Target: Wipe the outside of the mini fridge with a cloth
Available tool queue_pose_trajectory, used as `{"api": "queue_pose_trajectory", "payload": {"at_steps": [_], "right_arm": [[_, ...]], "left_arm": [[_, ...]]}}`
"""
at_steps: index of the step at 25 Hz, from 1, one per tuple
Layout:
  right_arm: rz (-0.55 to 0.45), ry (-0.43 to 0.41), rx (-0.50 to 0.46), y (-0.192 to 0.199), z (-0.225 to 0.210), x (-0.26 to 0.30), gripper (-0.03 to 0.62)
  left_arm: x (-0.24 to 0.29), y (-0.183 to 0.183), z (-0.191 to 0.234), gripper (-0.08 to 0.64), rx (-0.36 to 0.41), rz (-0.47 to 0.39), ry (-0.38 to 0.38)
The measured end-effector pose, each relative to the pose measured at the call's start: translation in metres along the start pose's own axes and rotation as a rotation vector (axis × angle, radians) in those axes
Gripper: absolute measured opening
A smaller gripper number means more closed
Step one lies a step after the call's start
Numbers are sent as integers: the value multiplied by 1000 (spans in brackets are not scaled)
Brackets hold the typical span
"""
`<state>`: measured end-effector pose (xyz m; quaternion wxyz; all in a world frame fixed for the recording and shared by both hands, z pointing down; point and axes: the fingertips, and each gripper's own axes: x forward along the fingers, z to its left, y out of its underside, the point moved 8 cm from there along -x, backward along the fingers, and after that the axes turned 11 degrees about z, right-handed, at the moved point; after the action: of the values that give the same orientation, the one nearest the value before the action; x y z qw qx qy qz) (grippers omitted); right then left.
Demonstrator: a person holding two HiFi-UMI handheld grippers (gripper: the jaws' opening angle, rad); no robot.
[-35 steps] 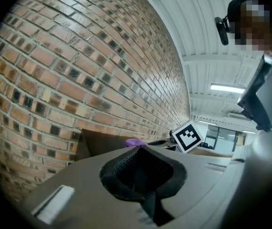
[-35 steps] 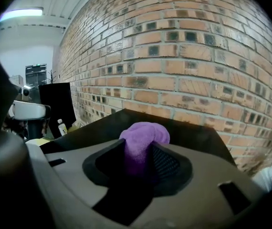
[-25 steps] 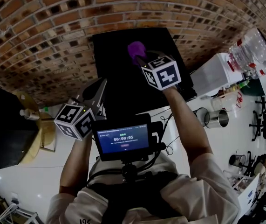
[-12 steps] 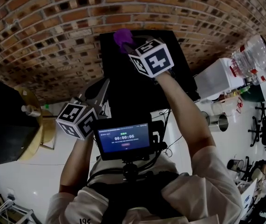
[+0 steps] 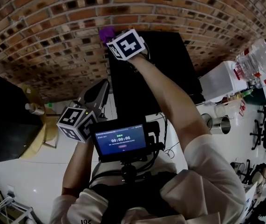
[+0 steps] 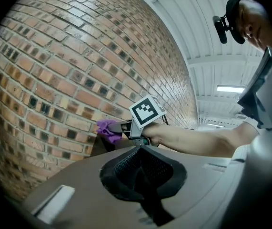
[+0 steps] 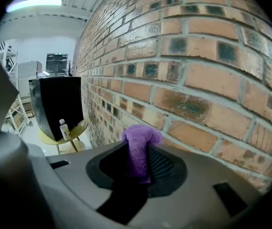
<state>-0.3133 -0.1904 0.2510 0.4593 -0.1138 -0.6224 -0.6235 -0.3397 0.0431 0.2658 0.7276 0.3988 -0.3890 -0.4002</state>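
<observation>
Wiping pass, judged partway: right hand-held gripper (image 7: 138,163) clamped on purple cloth (image 7: 140,144) at upper-left corner of black mini fridge (image 5: 170,64), frame top centre by brick wall (image 5: 53,27); left hand-held gripper (image 6: 140,168) jaws together, empty, lower left; next move calls for cloth pressed along remaining faces.

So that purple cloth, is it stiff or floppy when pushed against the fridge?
Probably floppy: the purple cloth bunches and mushrooms above the fingers of the right gripper. Likely light and compressible, so it should flatten against the mini fridge.
</observation>
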Motion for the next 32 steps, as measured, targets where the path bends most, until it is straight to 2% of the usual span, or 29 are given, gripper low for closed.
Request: {"api": "queue_pose_trajectory", "payload": {"at_steps": [6,13,32], "right_arm": [[71,11,-58,7,-3,19,110],[66,32,-62,13,-12,13,110],[101,161,3,84,-96,-33,110]], "left_arm": [[1,-1,2,6,0,2,-13],[4,-3,1,6,4,0,2],[30,-3,-19,6,7,32,46]]}}
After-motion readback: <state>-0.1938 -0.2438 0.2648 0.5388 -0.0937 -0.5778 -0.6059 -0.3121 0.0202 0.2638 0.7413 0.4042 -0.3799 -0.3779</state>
